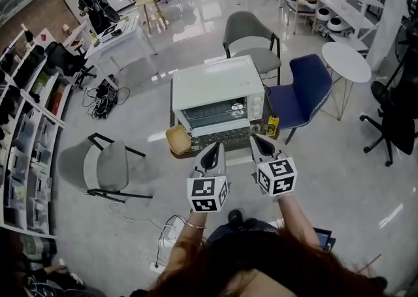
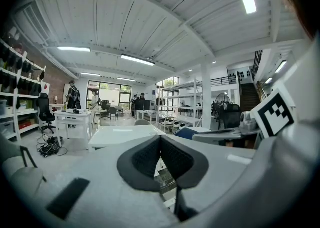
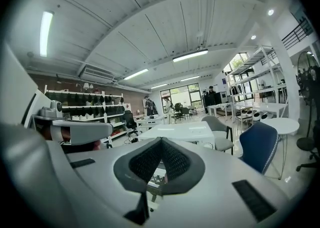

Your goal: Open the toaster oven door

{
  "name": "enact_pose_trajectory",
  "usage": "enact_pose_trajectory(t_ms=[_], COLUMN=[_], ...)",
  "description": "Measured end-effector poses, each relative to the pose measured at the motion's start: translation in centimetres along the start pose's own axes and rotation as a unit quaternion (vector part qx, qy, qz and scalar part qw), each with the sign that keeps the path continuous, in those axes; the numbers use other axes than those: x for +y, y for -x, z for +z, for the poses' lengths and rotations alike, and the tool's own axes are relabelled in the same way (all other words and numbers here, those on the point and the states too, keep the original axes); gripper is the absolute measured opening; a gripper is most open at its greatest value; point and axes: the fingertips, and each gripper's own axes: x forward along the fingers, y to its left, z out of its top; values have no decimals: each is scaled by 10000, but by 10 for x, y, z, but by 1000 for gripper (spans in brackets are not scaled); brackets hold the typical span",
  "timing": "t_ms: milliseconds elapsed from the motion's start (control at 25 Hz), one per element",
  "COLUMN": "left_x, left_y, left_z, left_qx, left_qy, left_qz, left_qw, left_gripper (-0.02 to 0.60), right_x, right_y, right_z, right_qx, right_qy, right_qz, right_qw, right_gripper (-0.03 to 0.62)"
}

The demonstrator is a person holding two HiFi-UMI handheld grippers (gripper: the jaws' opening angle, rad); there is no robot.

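Head view
- toaster oven (image 1: pixel 219 90): white, standing on a low stand at 12 o'clock from both grippers, near them but apart.
- oven door (image 1: pixel 215 116): glass front facing the person, upright and shut against the oven.
- left gripper (image 1: pixel 214 148): tips point at 12 o'clock toward the door and do not touch it.
- right gripper (image 1: pixel 258 140): just beside the left one at its 3 o'clock, also short of the door.
- wicker basket (image 1: pixel 177 139): at 7 o'clock of the oven.
- blue chair (image 1: pixel 304 90): at 3 o'clock of the oven.
- grey chair (image 1: pixel 251 44): at 12 o'clock behind the oven.

Left gripper view
- left gripper (image 2: pixel 160 138): the dark pads meet at the tips, pressed together with nothing between them.
- toaster oven (image 2: pixel 125 134): its white top lies beyond the tips, at 11 o'clock.

Right gripper view
- right gripper (image 3: pixel 161 141): pads closed tip to tip, holding nothing.
- toaster oven (image 3: pixel 182 132): white top just past the tips, at 1 o'clock.
- blue chair (image 3: pixel 257 147): at 3 o'clock.
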Motion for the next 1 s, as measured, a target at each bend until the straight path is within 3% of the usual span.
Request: enact_pose_trajectory(t_ms=[1000], left_x=[-5], left_y=[1], left_z=[0], left_qx=[18], left_qy=[-1], left_qz=[-126], left_qw=[9999], left_gripper=[12], right_x=[2], right_y=[8], right_z=[-2], right_qx=[3], right_qy=[-57], right_qz=[-40], right_qw=[10000], right_gripper=[0])
